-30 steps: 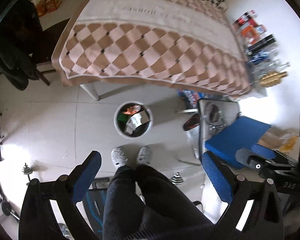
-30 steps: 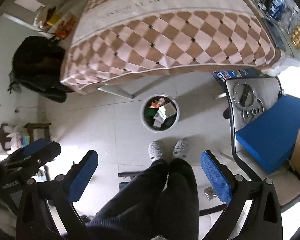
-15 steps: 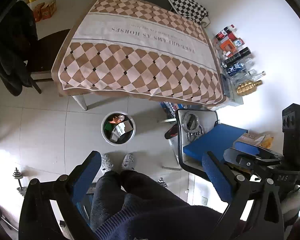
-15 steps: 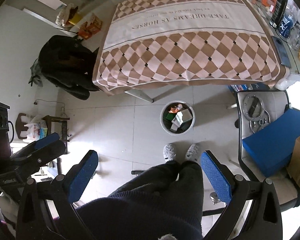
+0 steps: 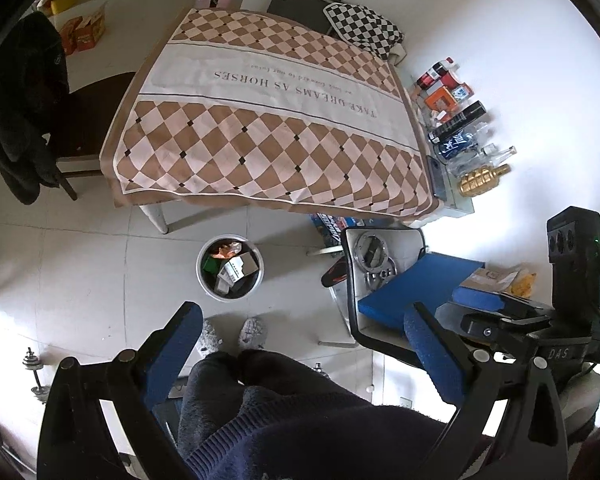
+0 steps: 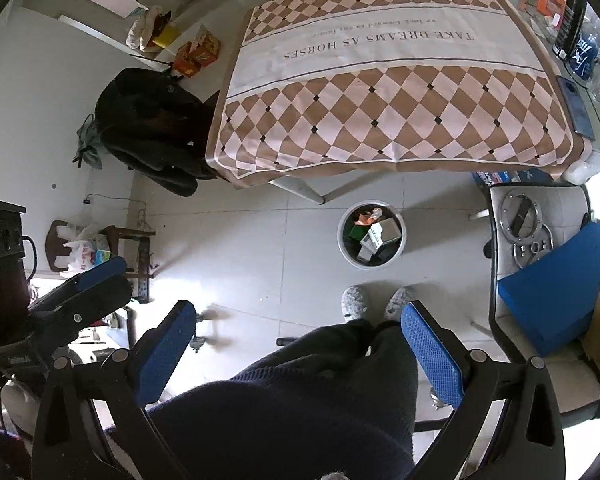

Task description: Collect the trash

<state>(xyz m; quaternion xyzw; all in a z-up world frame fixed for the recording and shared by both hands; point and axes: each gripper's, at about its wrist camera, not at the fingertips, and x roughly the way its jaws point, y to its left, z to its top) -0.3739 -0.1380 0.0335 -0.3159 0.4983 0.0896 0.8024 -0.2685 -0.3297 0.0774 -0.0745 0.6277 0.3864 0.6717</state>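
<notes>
Up here, both pairs of tongs hang high above the floor, pointing down past the person's dark trousers. The left tongs (image 5: 300, 344) are spread wide with nothing between their two blue pads; the right tongs (image 6: 300, 340) are likewise spread and empty. I'd judge they are held aloft because no piece is in hand and the person is looking the room over.

At about twelve o'clock from the two grey slippers (image 6: 376, 304) stands one round bin (image 6: 342, 240), just beside the toes, handy for dropping things in. It already holds the trash (image 6: 376, 236): a white carton, an orange wrapper, something green, perhaps more underneath; an exact count I cannot give.

At three o'clock from the bin is one chair (image 5: 350, 264) carrying round metal rings and a blue slab. Beyond, toward twelve, the one surface under its checked cloth (image 5: 268, 128) looks bare, so the job seems close to finished. At its two o'clock edge cluster bottles and boxes (image 5: 456, 120), too crowded to count. One dark coat (image 6: 148, 128) hangs at ten.
</notes>
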